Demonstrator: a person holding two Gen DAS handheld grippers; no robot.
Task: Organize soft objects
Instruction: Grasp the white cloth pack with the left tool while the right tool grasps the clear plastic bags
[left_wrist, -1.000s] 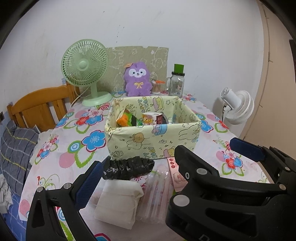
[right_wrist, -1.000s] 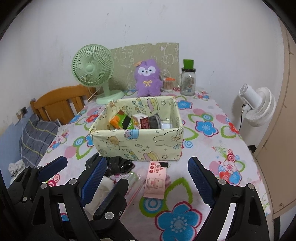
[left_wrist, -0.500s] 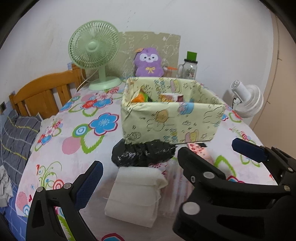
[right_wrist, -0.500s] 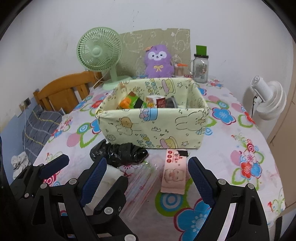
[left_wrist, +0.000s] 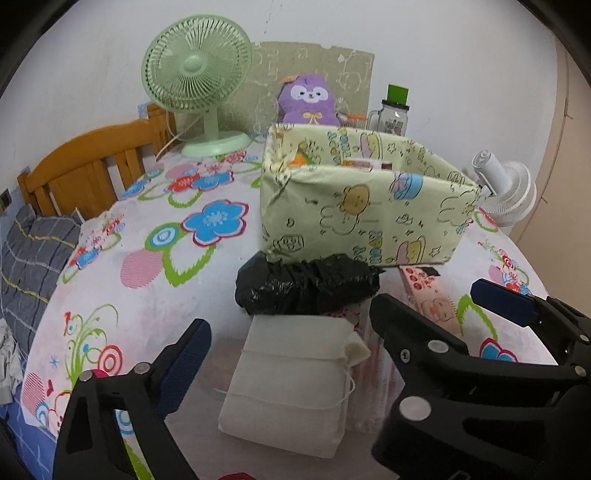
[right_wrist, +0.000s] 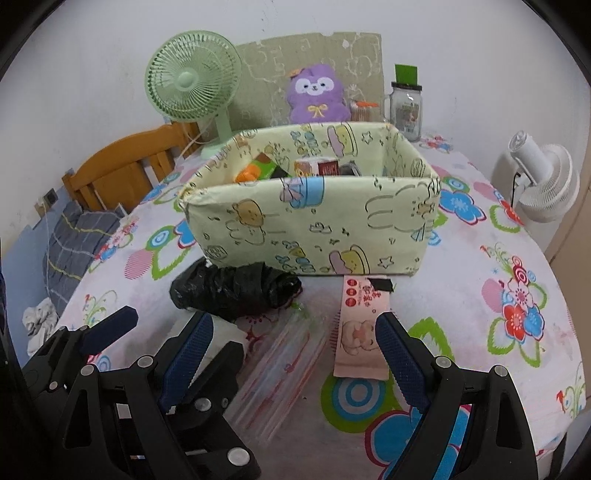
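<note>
Lying lengthwise straight ahead between the wide-open, empty left gripper (left_wrist: 280, 369) jaws, the pouch (left_wrist: 291, 384) is nearing the table's (left_wrist: 147, 295) front edge, while the right gripper (right_wrist: 291, 354) is hanging open, empty, beside.

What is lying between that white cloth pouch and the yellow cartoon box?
A crumpled black plastic bag lies between the white pouch and the box, resting against the box's front wall; the left wrist view shows it best.

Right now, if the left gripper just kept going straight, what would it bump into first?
Probably the white cloth pouch, lying between the open jaws of the left gripper. Beyond it sits the black plastic bundle, then the yellow fabric box. Depth is hard to judge in a fisheye view.
</note>
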